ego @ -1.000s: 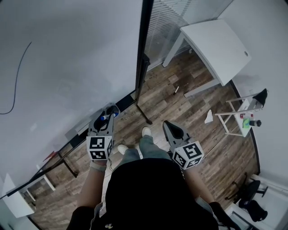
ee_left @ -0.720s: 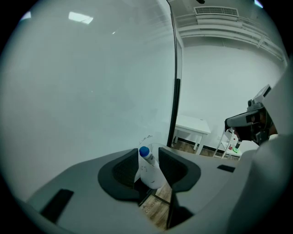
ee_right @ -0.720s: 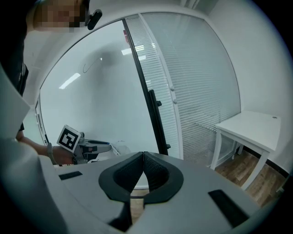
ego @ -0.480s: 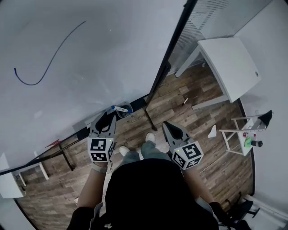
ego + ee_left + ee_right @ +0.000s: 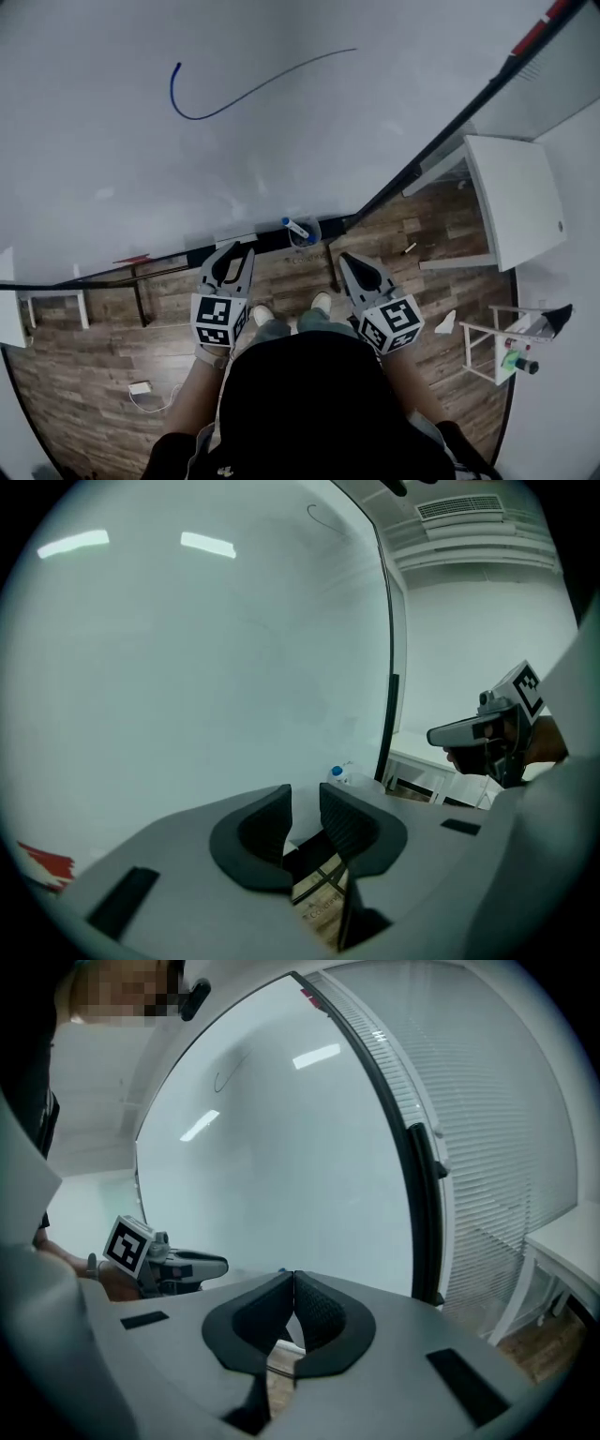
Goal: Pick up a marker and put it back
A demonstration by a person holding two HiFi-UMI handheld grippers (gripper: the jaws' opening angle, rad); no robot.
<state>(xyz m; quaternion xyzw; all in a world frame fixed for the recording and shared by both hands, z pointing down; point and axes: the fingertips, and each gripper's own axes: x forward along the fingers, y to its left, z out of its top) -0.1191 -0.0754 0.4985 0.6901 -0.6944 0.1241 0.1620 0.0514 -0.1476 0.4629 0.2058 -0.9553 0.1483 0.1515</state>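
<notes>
A marker with a blue cap [image 5: 294, 227] stands tilted in a clear cup [image 5: 305, 233] on the ledge under the whiteboard [image 5: 141, 141]. In the left gripper view the marker's cap [image 5: 337, 772] shows just beyond the jaws. My left gripper [image 5: 236, 249] is to the left of the cup and apart from it. It is open, its jaws have just been closing, and nothing is between them [image 5: 305, 817]. My right gripper [image 5: 347, 258] hangs right of the cup, shut and empty, its pads touching [image 5: 293, 1307].
A curved blue line [image 5: 244, 94] is drawn on the whiteboard. The board's black frame post [image 5: 450, 131] runs up to the right. A white table [image 5: 516, 197] and a small rack with bottles [image 5: 511, 347] stand at the right. A white object [image 5: 142, 389] lies on the wooden floor.
The marker, which was at the left gripper's jaws by the cup, now stands in the cup alone. The left gripper has drawn away to the cup's left. The right gripper stays shut.
</notes>
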